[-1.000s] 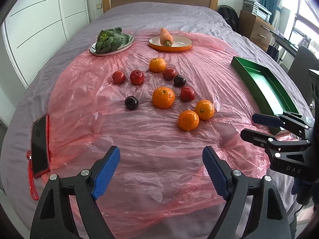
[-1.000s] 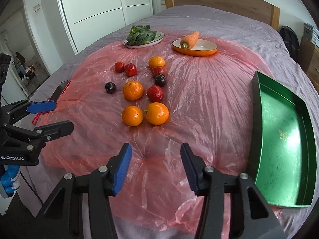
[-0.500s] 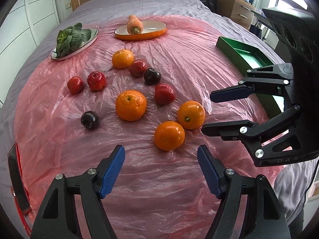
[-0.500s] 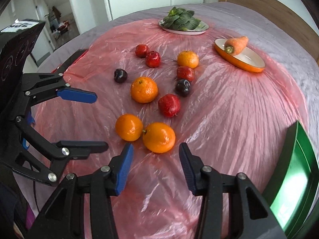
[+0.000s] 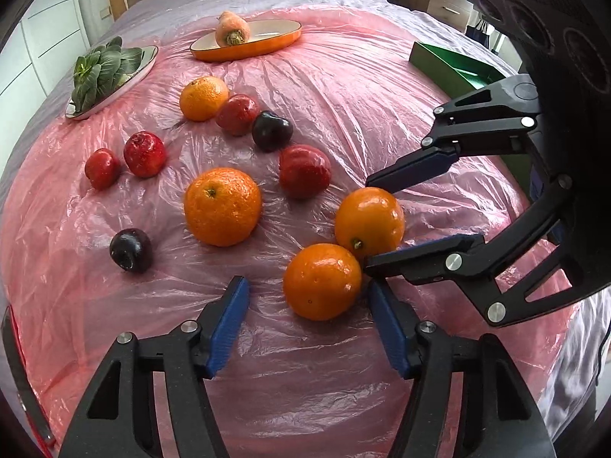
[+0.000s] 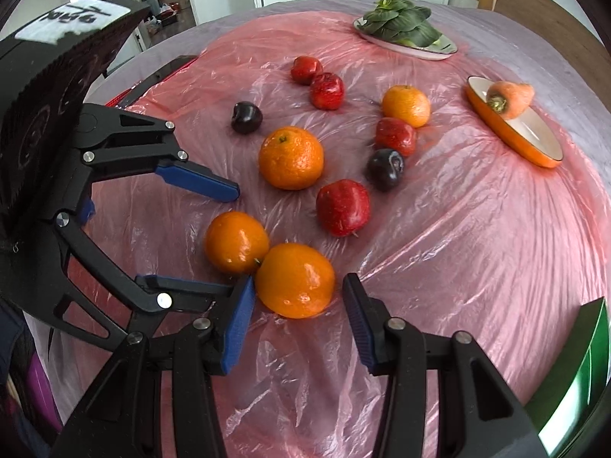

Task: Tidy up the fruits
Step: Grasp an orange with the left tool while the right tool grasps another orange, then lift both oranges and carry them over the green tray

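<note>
Oranges, red apples and dark plums lie on a pink plastic sheet (image 5: pixel 382 87) over the bed. My left gripper (image 5: pixel 307 292) is open, its jaws either side of the nearest orange (image 5: pixel 322 281). My right gripper (image 6: pixel 298 290) is open around the second orange (image 6: pixel 294 279), which touches the first; it also shows in the left wrist view (image 5: pixel 369 222). A bigger orange (image 5: pixel 222 206) and a red apple (image 5: pixel 304 171) lie just beyond. Neither fruit is lifted.
A green tray (image 5: pixel 454 66) sits at the right edge of the bed. An orange dish with a carrot (image 5: pixel 233 32) and a plate of greens (image 5: pixel 103 72) stand at the far side. A phone (image 6: pixel 152 80) lies at the left edge.
Both grippers have moved forward and down to the two nearest oranges, and each now straddles one. The fruits have not moved.
</note>
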The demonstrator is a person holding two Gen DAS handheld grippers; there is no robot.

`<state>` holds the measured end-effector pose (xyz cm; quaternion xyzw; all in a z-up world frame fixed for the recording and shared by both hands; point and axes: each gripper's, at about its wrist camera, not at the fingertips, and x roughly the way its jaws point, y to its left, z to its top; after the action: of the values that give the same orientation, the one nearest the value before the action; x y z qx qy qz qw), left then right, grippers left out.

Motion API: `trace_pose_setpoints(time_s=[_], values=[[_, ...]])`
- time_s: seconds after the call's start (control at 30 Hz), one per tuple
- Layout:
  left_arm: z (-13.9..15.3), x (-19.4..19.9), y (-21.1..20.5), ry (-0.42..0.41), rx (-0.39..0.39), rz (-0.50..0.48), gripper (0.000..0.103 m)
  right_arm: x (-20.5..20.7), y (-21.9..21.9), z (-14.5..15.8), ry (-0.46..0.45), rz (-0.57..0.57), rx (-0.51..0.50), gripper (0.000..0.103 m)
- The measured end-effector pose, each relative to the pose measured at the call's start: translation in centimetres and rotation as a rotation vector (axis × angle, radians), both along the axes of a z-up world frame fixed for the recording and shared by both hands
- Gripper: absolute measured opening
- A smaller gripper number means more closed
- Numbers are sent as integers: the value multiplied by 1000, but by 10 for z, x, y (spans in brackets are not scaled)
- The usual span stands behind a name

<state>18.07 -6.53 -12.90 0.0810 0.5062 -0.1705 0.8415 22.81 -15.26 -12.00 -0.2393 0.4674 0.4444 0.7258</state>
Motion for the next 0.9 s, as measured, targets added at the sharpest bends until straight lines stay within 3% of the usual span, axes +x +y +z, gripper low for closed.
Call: trace_pose_setpoints(time_s=[0.1, 0.17, 0.27, 0.9], values=[[-2, 3, 1, 7, -12, -1, 51, 4, 2, -4, 8, 16, -8, 73], [-3, 5, 2, 10, -20, -2, 43, 6, 3, -5, 18, 21, -6, 63], [-4, 5, 3, 9, -26, -9, 33, 6, 7, -6, 16, 25, -11, 60], [12, -7, 11, -45, -85, 28, 33, -3, -13, 17, -9, -34, 70, 59]])
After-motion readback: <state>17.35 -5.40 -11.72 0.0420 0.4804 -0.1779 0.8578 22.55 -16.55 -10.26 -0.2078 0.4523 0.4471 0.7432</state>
